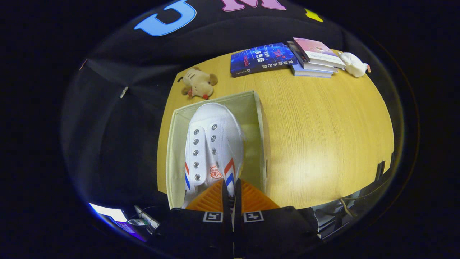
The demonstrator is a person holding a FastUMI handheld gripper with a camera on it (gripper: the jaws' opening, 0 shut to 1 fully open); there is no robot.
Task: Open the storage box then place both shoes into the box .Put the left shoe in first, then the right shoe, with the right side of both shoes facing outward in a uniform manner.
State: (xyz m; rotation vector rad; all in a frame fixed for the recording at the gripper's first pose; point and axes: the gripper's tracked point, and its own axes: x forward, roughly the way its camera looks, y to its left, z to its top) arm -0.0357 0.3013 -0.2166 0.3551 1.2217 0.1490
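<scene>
The gripper (232, 196) has two broad orange fingers (208, 200) whose faces are ribbed with fine parallel ridges and taper forward to narrow tips. Black strips run along their inner edges, lying almost against each other with a thin pale line between them. Behind the fingers sit two black blocks, one per finger, each carrying a small square white marker with a black pattern inside, set close to the middle seam. The rest of the body behind them is plain matte black, and no cables or screws can be made out on it
</scene>
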